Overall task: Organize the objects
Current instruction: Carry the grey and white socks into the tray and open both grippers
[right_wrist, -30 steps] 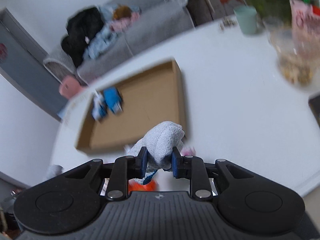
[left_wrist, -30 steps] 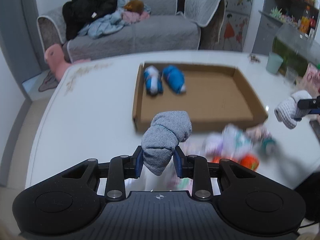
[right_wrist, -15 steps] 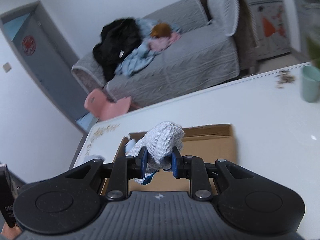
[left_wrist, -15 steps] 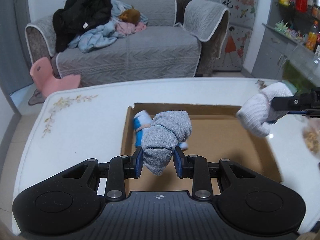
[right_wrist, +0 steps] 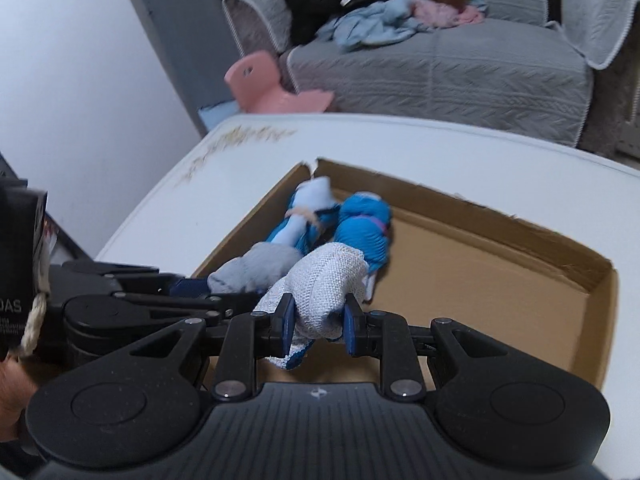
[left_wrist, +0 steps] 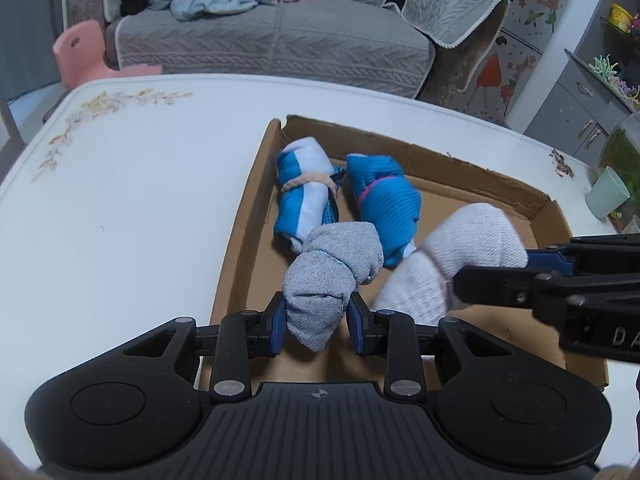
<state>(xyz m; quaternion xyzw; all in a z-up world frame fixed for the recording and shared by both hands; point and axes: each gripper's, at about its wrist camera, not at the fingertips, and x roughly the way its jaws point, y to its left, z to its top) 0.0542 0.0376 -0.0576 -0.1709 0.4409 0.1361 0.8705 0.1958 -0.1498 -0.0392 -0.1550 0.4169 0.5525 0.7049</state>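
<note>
Left wrist: blue sock rolls (left_wrist: pixel 348 200) crowd cardboard tray (left_wrist: pixel 500 188) ahead

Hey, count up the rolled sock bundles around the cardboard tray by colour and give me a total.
Blue and white, lying in the cardboard tray: 2 (banded bundle, bluer bundle)
Grey, held in the left gripper: 1 (grey bundle)
White, held in the right gripper: 1 (white bundle)
Total: 4
</note>
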